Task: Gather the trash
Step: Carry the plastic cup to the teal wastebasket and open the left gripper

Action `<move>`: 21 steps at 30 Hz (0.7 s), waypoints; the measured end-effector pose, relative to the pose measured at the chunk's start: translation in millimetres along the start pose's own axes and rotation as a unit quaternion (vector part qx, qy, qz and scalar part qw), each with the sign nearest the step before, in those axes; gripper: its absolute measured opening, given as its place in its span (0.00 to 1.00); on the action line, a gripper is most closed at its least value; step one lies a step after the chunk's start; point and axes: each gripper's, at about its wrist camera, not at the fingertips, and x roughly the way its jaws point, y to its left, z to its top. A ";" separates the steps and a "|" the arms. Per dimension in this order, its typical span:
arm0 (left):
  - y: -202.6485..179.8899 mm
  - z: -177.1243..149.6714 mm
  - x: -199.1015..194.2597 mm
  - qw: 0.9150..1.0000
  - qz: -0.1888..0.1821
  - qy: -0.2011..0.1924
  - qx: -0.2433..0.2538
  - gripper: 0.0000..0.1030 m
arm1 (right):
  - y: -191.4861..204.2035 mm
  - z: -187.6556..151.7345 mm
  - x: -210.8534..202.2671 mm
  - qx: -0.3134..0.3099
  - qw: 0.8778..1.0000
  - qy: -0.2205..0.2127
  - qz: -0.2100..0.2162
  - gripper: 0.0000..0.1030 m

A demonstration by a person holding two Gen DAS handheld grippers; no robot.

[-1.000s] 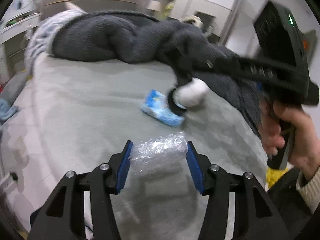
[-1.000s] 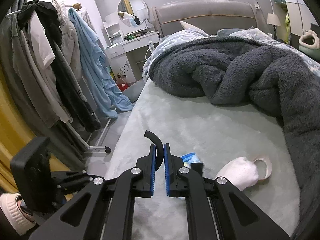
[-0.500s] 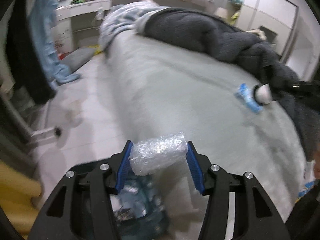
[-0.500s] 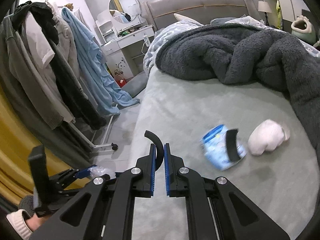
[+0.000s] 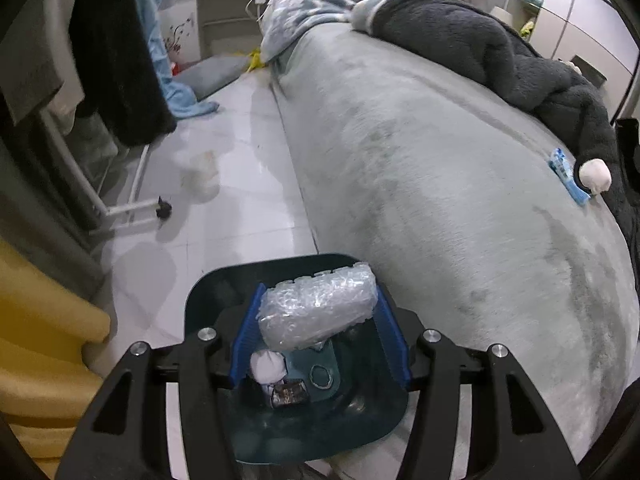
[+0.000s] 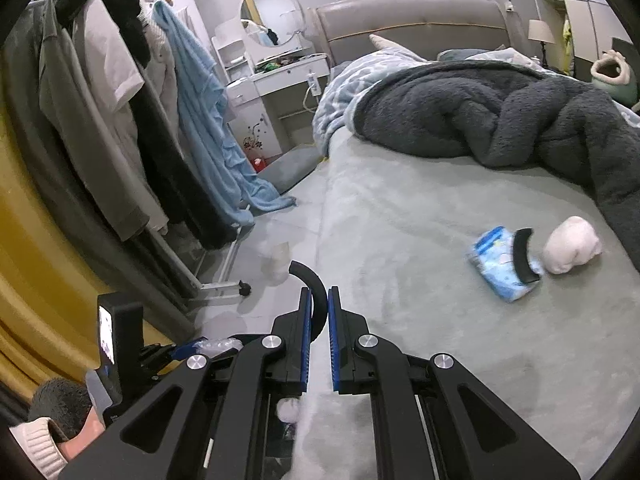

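My left gripper (image 5: 318, 316) is shut on a roll of clear bubble wrap (image 5: 318, 312) and holds it above a dark blue trash bin (image 5: 216, 292) beside the bed; a white wad (image 5: 267, 366) and other scraps lie inside the bin. My right gripper (image 6: 319, 312) is shut on a curved black strip (image 6: 312, 280) above the bed's edge. On the grey bed (image 6: 400, 240) lie a blue tissue pack (image 6: 500, 268), a black curved piece (image 6: 522, 256) on it, and a white wad (image 6: 572, 244). The pack (image 5: 566, 174) and wad (image 5: 596, 176) also show in the left wrist view.
A dark fleece blanket (image 6: 500, 120) is heaped on the bed's far side. A clothes rack with hanging garments (image 6: 120, 120) stands left of the tiled floor (image 5: 224, 184). A yellow curtain (image 5: 36, 340) is at the near left. A white vanity (image 6: 280, 80) stands by the headboard.
My left gripper has swung off the bed with the bubble wrap and now hangs over the trash bin. My right gripper has pulled back from the tissue pack, still shut on the black strip.
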 end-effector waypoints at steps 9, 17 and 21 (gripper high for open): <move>35.8 -20.0 29.2 0.995 0.016 0.087 -0.034 0.56 | 39.2 -7.0 31.2 -0.035 0.999 0.032 0.026 0.08; 55.1 -34.9 42.5 0.988 -0.008 0.141 -0.060 0.61 | 63.7 -16.4 64.2 -0.055 0.994 0.081 0.042 0.08; 59.6 -40.8 46.2 0.985 -0.018 0.162 -0.061 0.69 | 76.9 -21.5 78.3 -0.067 0.992 0.100 0.047 0.08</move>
